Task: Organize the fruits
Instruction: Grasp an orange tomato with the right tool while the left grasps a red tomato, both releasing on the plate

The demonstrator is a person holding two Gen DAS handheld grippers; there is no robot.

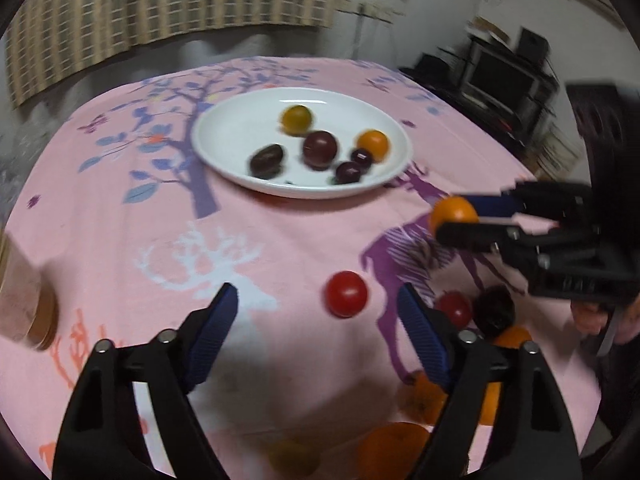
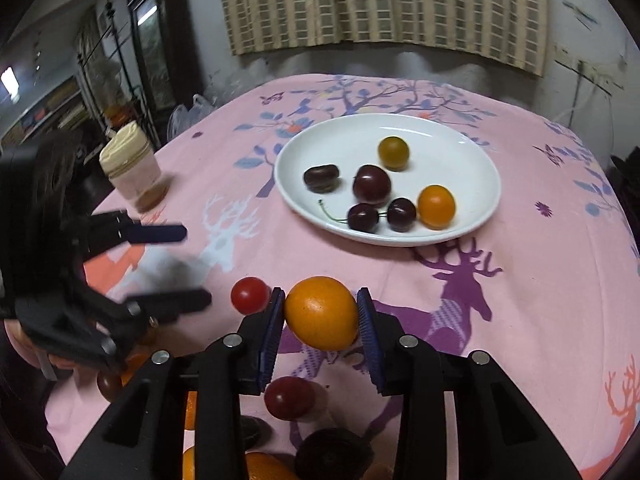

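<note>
Pink cloth: a printed tablecloth [image 2: 540, 280] with deer and trees covers the whole table; soft, so round fruit can roll on it.
Room: dim, a checked curtain [image 2: 380, 4] behind the far edge, dark shelving off the left edge.
Plate: white plate [image 2: 472, 152] towards the far edge, holding dark cherries, two small orange-yellow fruits and one dark oblong fruit.
Jar: lidded jar [image 2: 134, 168] near the left edge.
Right gripper [image 2: 322, 316]: clenched on the orange fruit [image 2: 322, 312], lifted above the cloth near the near edge, short of the plate.
Left gripper [image 1: 316, 320]: released, jaws wide, hanging over the cloth beside the red tomato [image 1: 346, 294].
Handling: the orange fruit looks light, smooth and thin-skinned; a judgement, but a gentle squeeze across its widest part should hold without bruising.
Loose fruit: more red, dark and orange pieces lie along the near edge, blurred.
</note>
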